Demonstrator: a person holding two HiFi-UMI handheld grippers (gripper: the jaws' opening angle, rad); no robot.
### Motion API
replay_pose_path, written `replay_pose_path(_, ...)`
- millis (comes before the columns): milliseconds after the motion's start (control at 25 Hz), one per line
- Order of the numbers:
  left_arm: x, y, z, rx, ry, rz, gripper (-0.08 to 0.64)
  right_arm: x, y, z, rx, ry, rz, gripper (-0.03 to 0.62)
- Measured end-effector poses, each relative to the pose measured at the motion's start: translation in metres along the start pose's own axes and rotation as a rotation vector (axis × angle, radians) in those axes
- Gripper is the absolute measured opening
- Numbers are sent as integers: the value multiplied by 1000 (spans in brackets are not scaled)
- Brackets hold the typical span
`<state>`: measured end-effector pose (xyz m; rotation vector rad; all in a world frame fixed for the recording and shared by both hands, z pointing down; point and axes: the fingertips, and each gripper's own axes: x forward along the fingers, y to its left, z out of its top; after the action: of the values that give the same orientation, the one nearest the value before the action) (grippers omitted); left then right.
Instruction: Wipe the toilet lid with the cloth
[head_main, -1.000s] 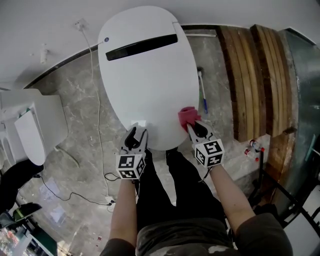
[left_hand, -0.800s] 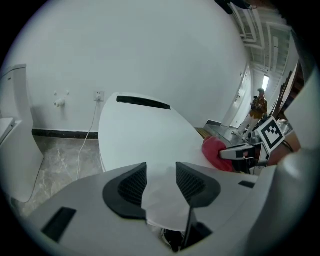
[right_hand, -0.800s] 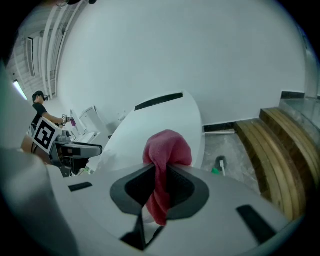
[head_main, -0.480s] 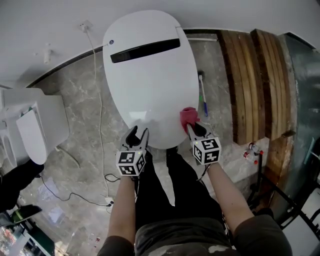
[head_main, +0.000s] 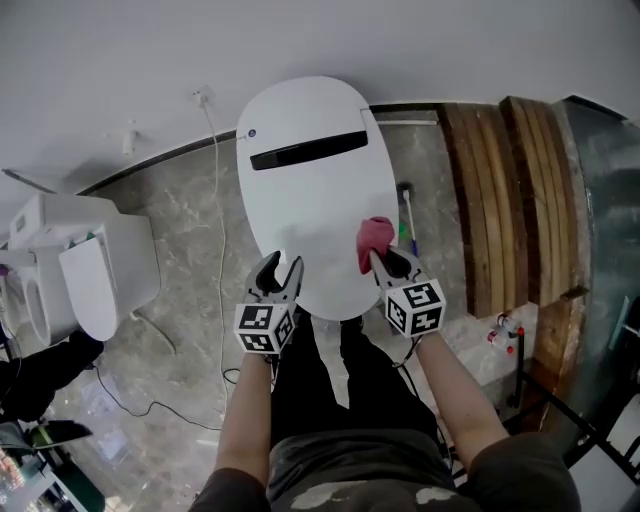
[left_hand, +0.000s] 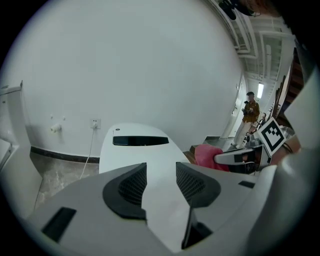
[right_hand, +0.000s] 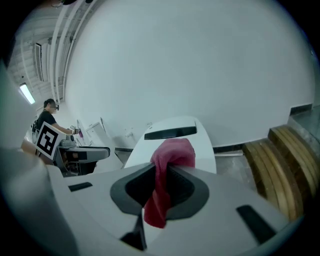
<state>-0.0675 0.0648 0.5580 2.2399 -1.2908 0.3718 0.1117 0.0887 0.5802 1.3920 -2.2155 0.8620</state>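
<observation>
The white toilet lid (head_main: 310, 190) lies closed, with a dark slot near its far end; it also shows in the left gripper view as the lid (left_hand: 145, 155) and in the right gripper view as the lid (right_hand: 177, 135). My right gripper (head_main: 385, 262) is shut on a pink cloth (head_main: 375, 238), which hangs bunched over the lid's right near edge; the cloth (right_hand: 165, 175) runs between the jaws. My left gripper (head_main: 277, 272) stands open over the lid's near left edge, nothing between its fingers (left_hand: 132, 187).
Stacked wooden planks (head_main: 510, 190) lie right of the toilet. A brush with a blue handle (head_main: 405, 215) lies between them. A cable (head_main: 215, 220) runs down from a wall socket at the left. Another white toilet (head_main: 85, 275) stands left. A person (left_hand: 247, 117) stands far off.
Both grippers have lifted off the lid and the cloth has come up with the right one. The toilet now looks smaller and farther in the head view.
</observation>
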Motion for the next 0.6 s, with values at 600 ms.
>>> replay_pose_path(600,77,139,102,25,-11,-37,199,179,66,144,-110,-9,52,43)
